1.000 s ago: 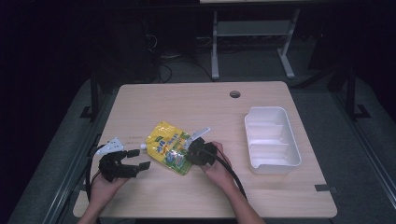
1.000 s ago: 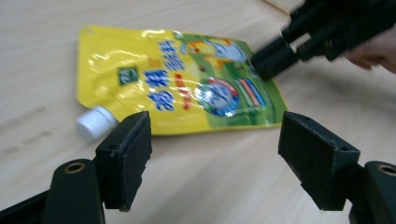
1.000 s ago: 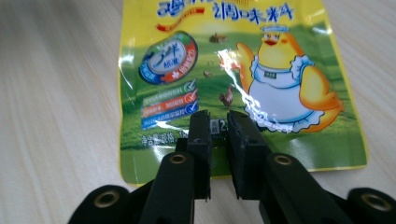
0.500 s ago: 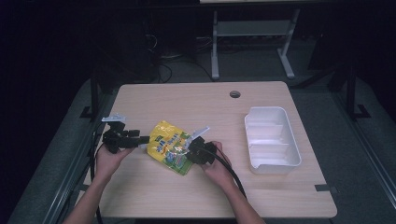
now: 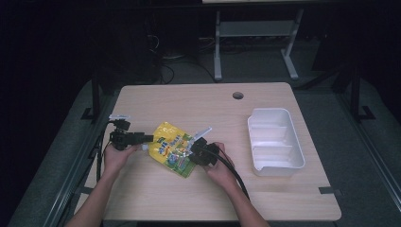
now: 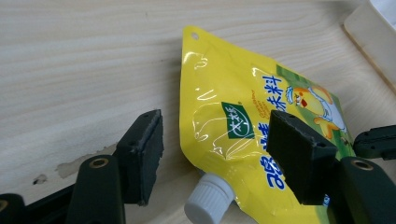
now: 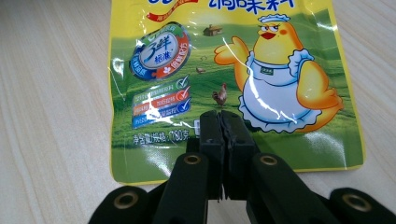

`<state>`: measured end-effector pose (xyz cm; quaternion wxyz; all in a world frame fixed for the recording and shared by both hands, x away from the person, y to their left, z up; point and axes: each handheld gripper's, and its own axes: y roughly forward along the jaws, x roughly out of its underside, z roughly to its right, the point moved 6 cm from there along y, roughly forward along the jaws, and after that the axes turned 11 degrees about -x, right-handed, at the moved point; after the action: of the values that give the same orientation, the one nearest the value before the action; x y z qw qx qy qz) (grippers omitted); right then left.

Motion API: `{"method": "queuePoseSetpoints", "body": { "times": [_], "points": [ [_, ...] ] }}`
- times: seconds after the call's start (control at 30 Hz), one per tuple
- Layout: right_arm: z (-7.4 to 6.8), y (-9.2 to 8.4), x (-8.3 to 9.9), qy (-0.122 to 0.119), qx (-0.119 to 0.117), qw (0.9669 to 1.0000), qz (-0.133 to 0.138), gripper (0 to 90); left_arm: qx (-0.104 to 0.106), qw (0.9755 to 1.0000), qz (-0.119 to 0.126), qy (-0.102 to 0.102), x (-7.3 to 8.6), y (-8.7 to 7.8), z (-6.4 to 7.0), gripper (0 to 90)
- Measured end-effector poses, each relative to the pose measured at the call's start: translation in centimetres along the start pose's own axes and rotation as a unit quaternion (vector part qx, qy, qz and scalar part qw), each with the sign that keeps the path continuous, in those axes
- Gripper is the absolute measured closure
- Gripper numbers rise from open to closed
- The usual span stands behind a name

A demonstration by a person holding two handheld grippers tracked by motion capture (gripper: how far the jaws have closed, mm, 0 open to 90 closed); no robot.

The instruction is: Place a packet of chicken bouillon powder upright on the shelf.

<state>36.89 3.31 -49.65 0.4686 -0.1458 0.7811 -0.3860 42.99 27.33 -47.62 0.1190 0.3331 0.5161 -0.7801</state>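
Observation:
A yellow spouted pouch [image 5: 172, 149] with a cartoon chicken lies flat on the wooden table. My left gripper [image 5: 149, 138] is at its left end, open. In the left gripper view the jaws [image 6: 217, 133] straddle the pouch's [image 6: 243, 121] corner, with the white screw cap [image 6: 208, 203] low between them. My right gripper [image 5: 195, 147] is at the pouch's right end. In the right gripper view it [image 7: 222, 116] is shut, jaws pressed together over the green lower part of the pouch [image 7: 224, 70]; I cannot tell whether they pinch the film.
A white divided tray [image 5: 283, 165] stands at the right side of the table. A round cable hole [image 5: 238, 95] is near the far edge. Bare wood lies behind and in front of the pouch.
My left gripper has moved from the near left up and to the right, reaching the pouch's spout end. The right gripper and the pouch have stayed put.

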Motion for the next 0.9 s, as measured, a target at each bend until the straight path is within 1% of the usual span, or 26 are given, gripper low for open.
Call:
{"method": "queuePoseSetpoints", "body": {
  "times": [0.03,0.07,0.1,0.13,0.17,0.23,0.3,0.33,0.37,0.43,0.47,0.53,0.57,0.67,0.7,0.73,0.77,0.8,0.83,0.87,0.9],
  "points": [
    [0.0,0.0,0.0,0.0,0.0,1.0,0.0,87.7,0.0,1.0,0.0,0.0,0.0,0.0,0.0,36.2],
    [0.0,0.0,0.0,0.0,-0.001,1.0,0.0,87.7,0.007,0.9999,-0.009,-0.005,0.2,0.4,0.0,37.4],
    [0.0,0.0,0.0,0.0,-0.001,1.0,0.0,87.7,0.007,0.9999,-0.009,-0.005,0.2,0.4,0.0,38.0],
    [0.0,0.0,0.0,-0.001,-0.002,1.0,0.001,87.7,0.014,0.9998,-0.012,-0.012,0.3,0.9,0.2,38.3],
    [0.0,0.0,0.0,-0.001,-0.002,1.0,0.001,87.7,0.014,0.9998,-0.012,-0.012,0.3,0.9,0.2,38.4],
    [0.0,0.0,0.0,-0.002,-0.001,1.0,0.0,87.7,0.007,0.9998,-0.017,-0.009,0.3,1.3,0.3,38.8],
    [0.0,0.0,0.0,-0.003,-0.001,1.0,0.0,87.7,0.005,0.9998,-0.017,-0.012,0.3,1.6,0.2,38.9],
    [0.0,0.0,0.0,-0.004,0.0,1.0,0.0,87.7,0.009,0.9996,-0.019,-0.021,0.3,1.8,0.0,39.3],
    [0.0,0.0,0.0,-0.004,0.0,1.0,0.0,87.7,0.009,0.9996,-0.019,-0.021,0.3,1.8,0.0,39.6],
    [0.0,0.0,0.0,-0.003,-0.001,1.0,0.001,87.7,0.024,0.999,-0.022,-0.032,0.4,2.1,0.1,40.8],
    [0.0,0.0,0.0,-0.003,-0.002,1.0,0.001,87.7,0.024,0.999,-0.022,-0.032,0.4,2.1,0.1,41.7],
    [0.0,0.0,0.0,-0.003,-0.002,1.0,0.001,87.7,0.034,0.9984,-0.024,-0.038,0.4,2.2,0.3,43.1],
    [0.1,0.0,0.0,-0.003,-0.002,1.0,0.001,87.7,0.033,0.9983,-0.026,-0.04,0.4,2.3,0.3,43.4],
    [0.1,0.1,0.0,-0.006,0.0,1.0,0.001,87.7,0.032,0.9983,-0.028,-0.039,0.5,2.4,0.4,43.9],
    [0.1,0.1,0.0,-0.007,0.0,1.0,0.0,87.7,0.026,0.9989,-0.027,-0.027,0.5,2.2,0.4,45.7],
    [0.1,0.1,0.0,-0.007,0.0,1.0,0.0,87.7,0.026,0.9989,-0.027,-0.027,0.5,2.2,0.4,49.6],
    [0.1,0.1,0.1,-0.007,0.0,1.0,0.0,87.7,0.026,0.999,-0.021,-0.03,0.5,1.9,0.3,54.7],
    [0.1,0.1,0.1,-0.007,0.0,1.0,0.0,87.7,0.026,0.999,-0.021,-0.03,0.5,1.9,0.3,58.3],
    [0.1,0.1,0.1,-0.007,0.0,1.0,0.0,87.6,0.029,0.9988,-0.019,-0.034,0.4,1.7,0.1,63.9],
    [0.1,0.2,0.1,-0.007,0.001,1.0,0.001,87.6,0.037,0.9983,-0.017,-0.042,0.4,1.4,-0.1,67.9],
    [0.1,0.2,0.1,-0.006,0.001,1.0,0.002,87.6,0.042,0.9981,-0.016,-0.042,0.4,1.3,-0.1,70.1]
  ]
}}
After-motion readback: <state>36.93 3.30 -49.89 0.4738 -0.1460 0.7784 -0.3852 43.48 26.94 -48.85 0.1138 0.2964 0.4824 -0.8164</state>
